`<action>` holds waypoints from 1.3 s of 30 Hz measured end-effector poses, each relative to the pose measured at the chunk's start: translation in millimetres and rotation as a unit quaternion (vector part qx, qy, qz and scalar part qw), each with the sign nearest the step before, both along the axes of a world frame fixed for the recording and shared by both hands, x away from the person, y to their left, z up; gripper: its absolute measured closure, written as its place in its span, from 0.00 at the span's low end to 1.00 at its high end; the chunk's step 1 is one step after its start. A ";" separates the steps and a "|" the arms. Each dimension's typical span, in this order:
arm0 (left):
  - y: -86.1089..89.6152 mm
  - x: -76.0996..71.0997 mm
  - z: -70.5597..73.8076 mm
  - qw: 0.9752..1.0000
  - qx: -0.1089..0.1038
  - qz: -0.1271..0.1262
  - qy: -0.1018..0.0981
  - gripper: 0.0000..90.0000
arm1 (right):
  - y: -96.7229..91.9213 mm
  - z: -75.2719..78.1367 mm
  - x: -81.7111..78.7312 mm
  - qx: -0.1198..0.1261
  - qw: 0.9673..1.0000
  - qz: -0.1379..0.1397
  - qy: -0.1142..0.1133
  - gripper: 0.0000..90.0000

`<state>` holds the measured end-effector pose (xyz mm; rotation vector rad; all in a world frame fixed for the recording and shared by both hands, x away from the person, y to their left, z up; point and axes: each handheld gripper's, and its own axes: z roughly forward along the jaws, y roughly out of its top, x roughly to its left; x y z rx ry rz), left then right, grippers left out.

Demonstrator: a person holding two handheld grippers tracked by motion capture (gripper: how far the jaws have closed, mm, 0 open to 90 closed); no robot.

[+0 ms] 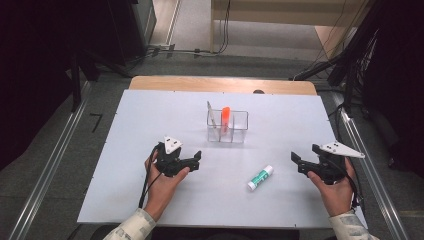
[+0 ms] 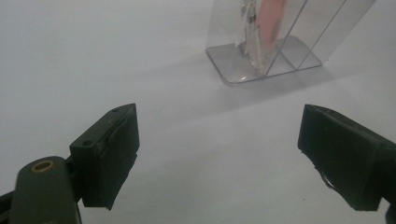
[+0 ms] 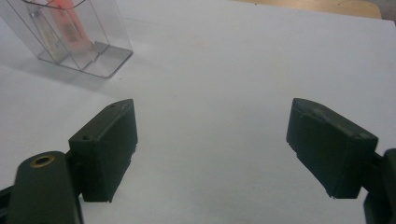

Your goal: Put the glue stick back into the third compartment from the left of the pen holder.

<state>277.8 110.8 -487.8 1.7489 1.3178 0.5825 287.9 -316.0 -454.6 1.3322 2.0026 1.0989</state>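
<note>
I see the glue stick [image 1: 260, 178] lying on its side on the white tabletop [image 1: 150, 120], lower right of centre in the high view, its white cap pointing up and to the right. It sits between my two tools, nearer the right tool [image 1: 300, 164], which rests at the right of the frame with its jaws spread and nothing between them. My left tool [image 1: 196, 161] sits left of centre, jaws likewise spread and empty. Above the stick, near the middle of the frame, stands a clear three-compartment holder [image 1: 240, 125] with an orange marker [image 1: 226, 118] upright in its middle compartment and a slim pen [image 1: 212, 115] in its left one.
</note>
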 end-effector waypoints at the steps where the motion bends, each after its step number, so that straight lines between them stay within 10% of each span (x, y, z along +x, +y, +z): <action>1: -2.1 0.0 0.0 1.000 -0.001 -0.003 0.000 0.15 | -0.8 -0.2 0.0 0.000 1.000 -0.001 0.000 0.17; 39: -81.7 0.7 -6.8 0.995 -0.001 -0.097 0.013 0.15 | -2.4 -4.3 -0.8 0.001 1.000 -0.009 0.004 0.17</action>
